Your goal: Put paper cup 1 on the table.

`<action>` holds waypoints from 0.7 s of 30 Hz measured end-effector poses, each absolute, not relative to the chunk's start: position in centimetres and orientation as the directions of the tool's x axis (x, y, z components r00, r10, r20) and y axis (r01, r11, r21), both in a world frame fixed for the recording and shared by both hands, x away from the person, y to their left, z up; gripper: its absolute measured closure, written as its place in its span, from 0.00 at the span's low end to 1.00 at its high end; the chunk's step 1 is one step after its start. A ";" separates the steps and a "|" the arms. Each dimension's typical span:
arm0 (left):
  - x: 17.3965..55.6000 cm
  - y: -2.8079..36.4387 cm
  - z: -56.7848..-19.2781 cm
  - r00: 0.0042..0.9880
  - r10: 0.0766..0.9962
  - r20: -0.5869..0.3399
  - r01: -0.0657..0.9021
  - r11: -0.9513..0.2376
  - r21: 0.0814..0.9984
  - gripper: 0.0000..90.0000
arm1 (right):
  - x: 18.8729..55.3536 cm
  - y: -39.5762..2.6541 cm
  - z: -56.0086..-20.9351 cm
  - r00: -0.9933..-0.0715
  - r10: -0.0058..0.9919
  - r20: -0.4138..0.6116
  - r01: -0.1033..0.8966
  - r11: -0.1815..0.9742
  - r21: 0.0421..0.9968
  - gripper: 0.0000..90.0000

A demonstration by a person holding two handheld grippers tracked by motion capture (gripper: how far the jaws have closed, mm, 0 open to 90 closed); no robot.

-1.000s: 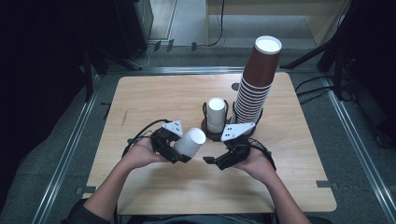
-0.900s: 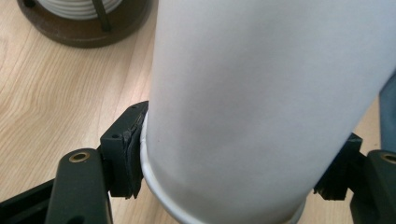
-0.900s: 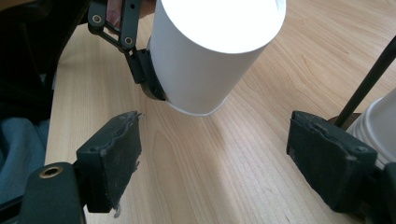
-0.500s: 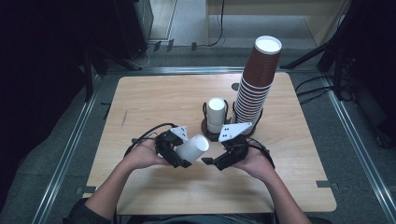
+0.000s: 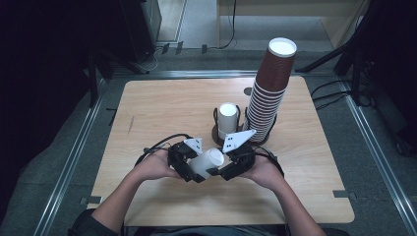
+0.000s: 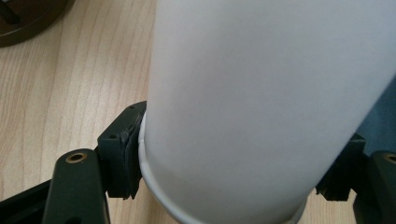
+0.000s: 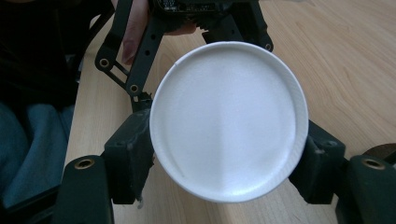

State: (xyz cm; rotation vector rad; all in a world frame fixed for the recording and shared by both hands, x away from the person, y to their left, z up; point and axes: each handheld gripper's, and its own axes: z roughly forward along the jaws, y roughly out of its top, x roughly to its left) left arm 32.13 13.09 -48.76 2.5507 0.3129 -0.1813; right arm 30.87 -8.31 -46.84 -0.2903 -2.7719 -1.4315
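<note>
A white paper cup (image 5: 206, 161) lies on its side above the table's near edge, held between both hands. My left gripper (image 5: 195, 172) is shut on its rim end; in the left gripper view both pads press the cup (image 6: 261, 107) just above its rolled rim. My right gripper (image 5: 221, 169) faces the cup's flat bottom (image 7: 229, 121). Its jaws have just been closing, and each pad now touches the bottom edge on either side. The left gripper's black linkage (image 7: 140, 56) and a finger show behind the cup in the right gripper view.
A tall stack of brown paper cups (image 5: 269, 93) leans at the back right of the wooden table (image 5: 162, 108). Beside it another white cup (image 5: 227, 118) stands in a black wire holder (image 5: 216, 132). Metal rails frame the table.
The two grippers have come together. The cup has swung down toward the right gripper, whose jaws have narrowed onto the cup's bottom end.
</note>
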 end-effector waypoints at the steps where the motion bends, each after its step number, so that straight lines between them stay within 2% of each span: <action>1: 32.1 13.1 -48.8 0.965 0.184 -0.189 0.257 -0.815 0.520 0.28 | 30.8 -8.3 -46.8 -0.982 0.160 0.098 0.173 0.567 0.806 0.36; 4: 31.9 13.2 -48.6 0.968 0.190 -0.161 0.248 -0.807 0.536 0.24 | 30.9 -8.4 -46.6 -0.983 0.154 0.103 0.173 0.562 0.809 0.37; 6: 32.0 13.3 -48.4 0.966 0.204 -0.160 0.259 -0.792 0.552 0.14 | 30.9 -8.5 -46.5 -0.982 0.157 0.102 0.173 0.552 0.816 0.37; 9: 32.1 13.4 -48.0 0.964 0.221 -0.151 0.267 -0.774 0.574 0.07 | 31.1 -9.0 -46.3 -0.980 0.169 0.101 0.177 0.530 0.829 0.37; 21: 32.4 14.8 -47.0 0.950 0.264 -0.169 0.306 -0.664 0.682 0.04 | 31.4 -10.6 -46.1 -0.969 0.219 0.110 0.199 0.441 0.875 0.37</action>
